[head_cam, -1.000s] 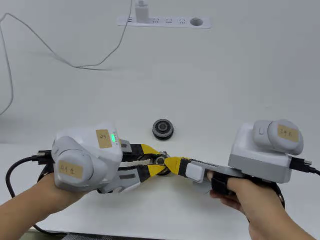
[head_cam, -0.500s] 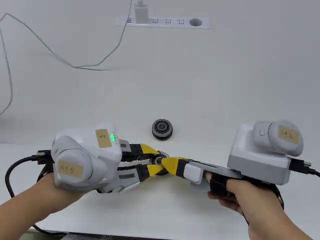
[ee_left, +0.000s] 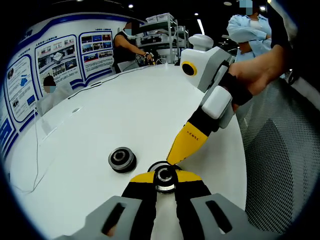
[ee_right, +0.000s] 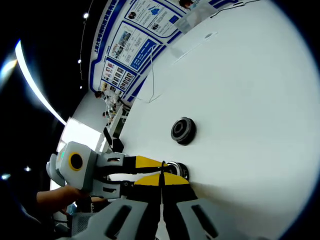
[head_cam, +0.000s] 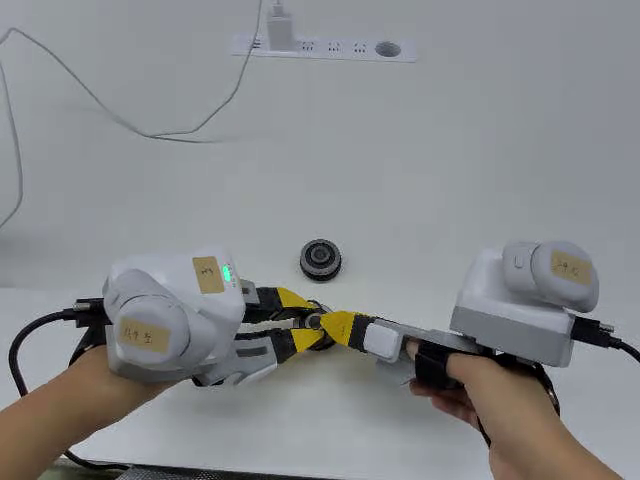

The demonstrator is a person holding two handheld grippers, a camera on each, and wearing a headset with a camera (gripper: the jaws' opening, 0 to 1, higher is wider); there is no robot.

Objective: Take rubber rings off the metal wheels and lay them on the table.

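Count: two metal wheels, the near wheel [head_cam: 316, 322] and the far wheel [head_cam: 320, 259]; two grippers.
Head view: I am gripping the near wheel in my left gripper [head_cam: 305, 321] over the table [head_cam: 420, 190]; the far wheel is lying apart on the table. Left gripper view: my right gripper [ee_left: 175, 157] is touching the near wheel's rim. Right gripper view: its jaws are pressing together; whether they are pinching anything, I cannot tell.
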